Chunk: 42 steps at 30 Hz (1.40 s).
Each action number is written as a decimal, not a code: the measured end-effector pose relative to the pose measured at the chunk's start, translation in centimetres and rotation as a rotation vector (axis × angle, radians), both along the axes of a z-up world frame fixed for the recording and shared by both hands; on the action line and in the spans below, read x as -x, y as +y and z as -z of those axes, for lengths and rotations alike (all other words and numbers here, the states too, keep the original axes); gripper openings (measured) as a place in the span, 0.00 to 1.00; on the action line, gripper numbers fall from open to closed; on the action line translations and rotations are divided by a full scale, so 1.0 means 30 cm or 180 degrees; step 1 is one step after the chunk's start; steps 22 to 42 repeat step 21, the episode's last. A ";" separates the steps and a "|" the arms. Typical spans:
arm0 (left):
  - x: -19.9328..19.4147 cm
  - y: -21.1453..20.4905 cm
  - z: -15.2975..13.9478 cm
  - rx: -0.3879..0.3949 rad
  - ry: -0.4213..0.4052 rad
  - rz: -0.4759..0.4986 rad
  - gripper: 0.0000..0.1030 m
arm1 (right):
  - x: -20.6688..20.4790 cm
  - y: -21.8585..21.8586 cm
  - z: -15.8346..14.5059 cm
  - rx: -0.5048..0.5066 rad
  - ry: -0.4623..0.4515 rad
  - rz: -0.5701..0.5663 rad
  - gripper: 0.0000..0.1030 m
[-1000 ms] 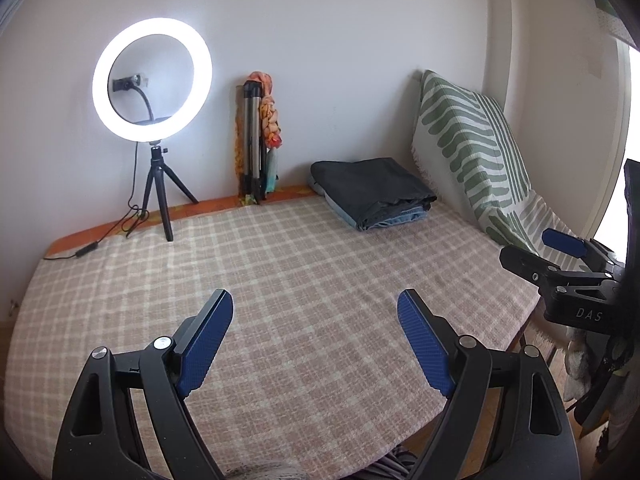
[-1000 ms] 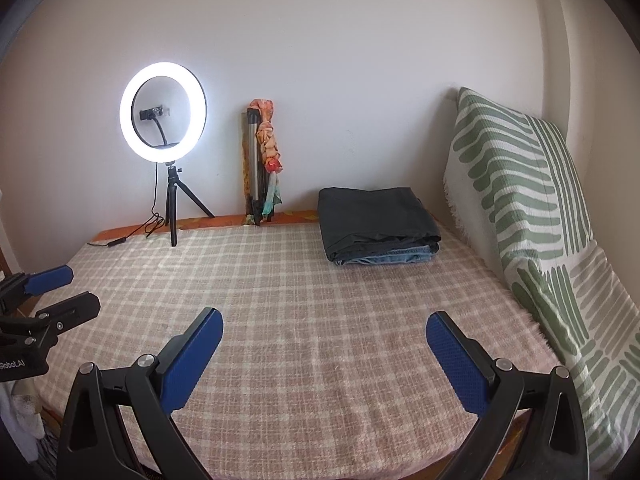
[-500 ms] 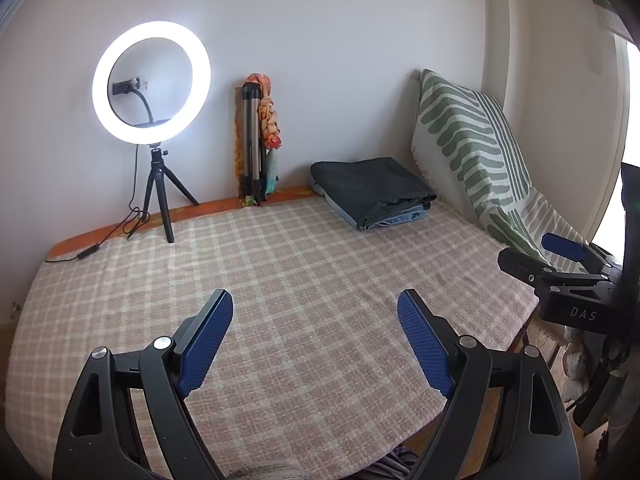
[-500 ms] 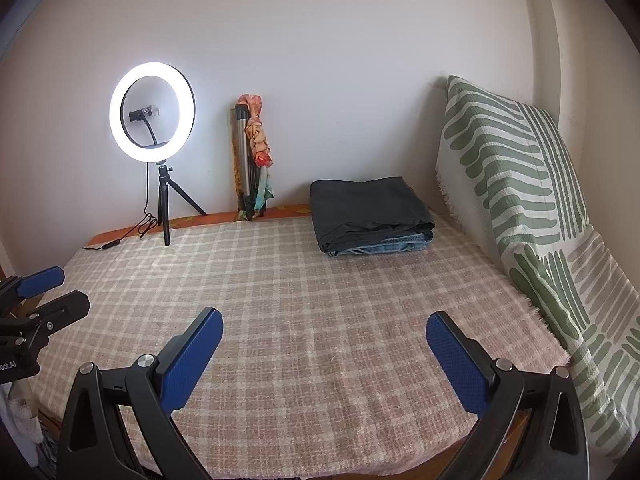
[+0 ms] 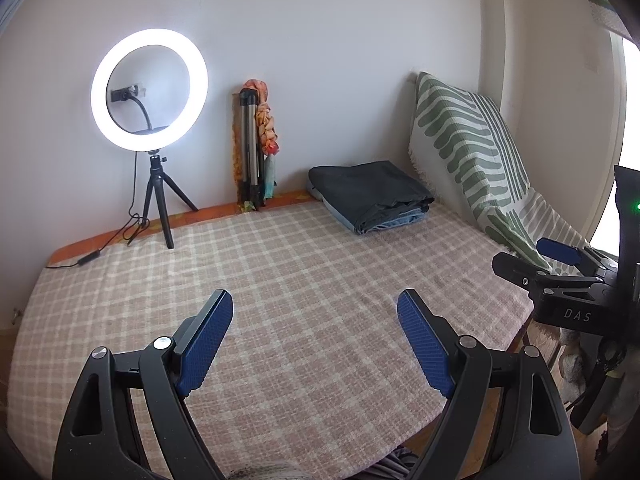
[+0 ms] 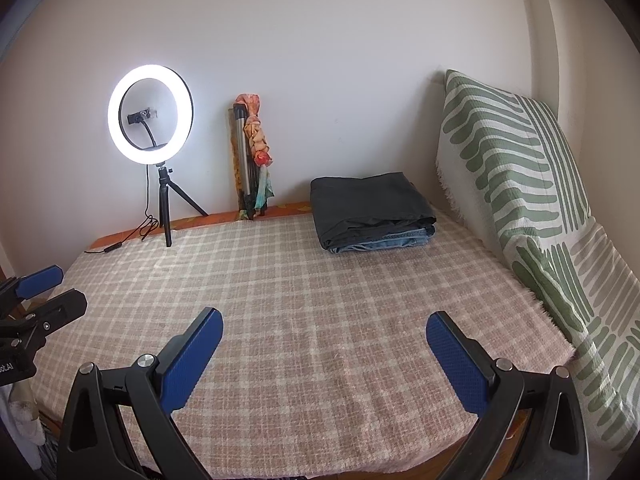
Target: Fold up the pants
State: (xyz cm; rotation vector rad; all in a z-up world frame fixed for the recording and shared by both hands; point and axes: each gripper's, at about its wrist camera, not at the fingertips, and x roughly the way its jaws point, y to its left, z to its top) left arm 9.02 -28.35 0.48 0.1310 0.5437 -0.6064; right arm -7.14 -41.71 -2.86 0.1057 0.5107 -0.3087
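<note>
Folded pants lie stacked at the far right of the bed: a dark grey pair [image 5: 370, 192] [image 6: 370, 204] on top of blue jeans [image 5: 396, 222] [image 6: 390, 242]. My left gripper [image 5: 316, 312] hovers open above the near part of the checked bedspread [image 5: 280, 280], nothing between its blue pads. Over the near edge, my right gripper [image 6: 324, 332] is open too and holds nothing. Each gripper shows at the edge of the other's view: the right one [image 5: 540, 258], the left one [image 6: 48, 292]. Both are well short of the stack.
A lit ring light on a small tripod [image 5: 150, 92] [image 6: 151, 114] stands at the back left, its cable trailing on the bed. A folded tripod with an orange cloth [image 5: 256, 144] leans on the wall. A green-striped cushion [image 5: 464, 148] [image 6: 516, 184] rests along the right side.
The right wrist view has shifted slightly between frames, a small roll; nothing on the bed has moved. Both grippers stay open and in place.
</note>
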 end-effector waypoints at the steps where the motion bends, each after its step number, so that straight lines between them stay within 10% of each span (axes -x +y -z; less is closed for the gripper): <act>1: 0.001 0.000 0.000 0.0000 -0.0001 0.0002 0.82 | 0.000 -0.001 0.001 0.0004 0.0001 -0.0004 1.00; 42: -0.006 0.025 -0.004 0.0041 -0.0012 0.0028 0.82 | 0.029 0.039 0.006 -0.0005 0.0022 0.0115 1.00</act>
